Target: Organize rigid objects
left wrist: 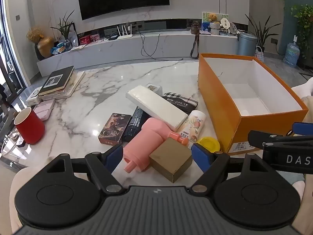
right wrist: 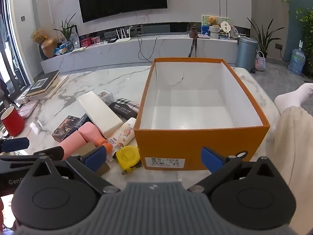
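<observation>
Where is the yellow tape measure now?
The tape measure lies on the table, touching or nearly touching the orange box's near left corner, right of the floral tube; both views show it.

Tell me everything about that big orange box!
The orange box looks like cardboard, orange outside and white inside. It has no lid on and sits upright on the marble table, open and empty. A white label with print sits low on its near wall. A yellow tape measure lies right beside that wall.
</observation>
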{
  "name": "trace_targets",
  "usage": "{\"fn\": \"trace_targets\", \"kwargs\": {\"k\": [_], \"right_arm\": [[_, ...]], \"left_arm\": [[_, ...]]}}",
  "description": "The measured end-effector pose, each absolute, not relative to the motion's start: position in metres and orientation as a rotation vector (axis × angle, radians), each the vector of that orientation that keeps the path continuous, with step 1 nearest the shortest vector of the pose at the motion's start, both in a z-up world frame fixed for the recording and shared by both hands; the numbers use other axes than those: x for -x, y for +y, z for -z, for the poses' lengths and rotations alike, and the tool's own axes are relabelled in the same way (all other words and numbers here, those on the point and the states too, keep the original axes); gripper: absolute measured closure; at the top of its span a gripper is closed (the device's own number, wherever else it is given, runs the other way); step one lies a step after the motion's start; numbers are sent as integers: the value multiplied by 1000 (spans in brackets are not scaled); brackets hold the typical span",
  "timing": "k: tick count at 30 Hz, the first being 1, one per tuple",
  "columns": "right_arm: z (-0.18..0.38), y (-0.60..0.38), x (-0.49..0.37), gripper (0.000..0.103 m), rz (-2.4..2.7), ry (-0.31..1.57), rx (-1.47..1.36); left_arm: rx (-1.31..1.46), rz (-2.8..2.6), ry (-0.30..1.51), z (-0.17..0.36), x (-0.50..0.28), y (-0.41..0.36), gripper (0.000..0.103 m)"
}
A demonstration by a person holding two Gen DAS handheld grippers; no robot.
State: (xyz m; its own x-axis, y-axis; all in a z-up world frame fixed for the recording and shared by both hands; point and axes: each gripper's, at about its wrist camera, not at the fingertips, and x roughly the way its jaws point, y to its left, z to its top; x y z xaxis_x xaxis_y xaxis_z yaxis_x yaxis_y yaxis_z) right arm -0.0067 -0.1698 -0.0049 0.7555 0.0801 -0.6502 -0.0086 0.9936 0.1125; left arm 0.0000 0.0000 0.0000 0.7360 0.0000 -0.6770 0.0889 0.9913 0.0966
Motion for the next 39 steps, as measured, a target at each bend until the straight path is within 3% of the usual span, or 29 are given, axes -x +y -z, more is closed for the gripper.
{"fn": "trace_targets", "kwargs": {"k": [13,39], "right_arm": [[6,-168,8,2,-47,716,-110],[6,-169,6,2,-48,724,-115]], "left_arm": [[-96,78,724,-5,2,1,16],[-77,84,678,-8,8,4,16]]}}
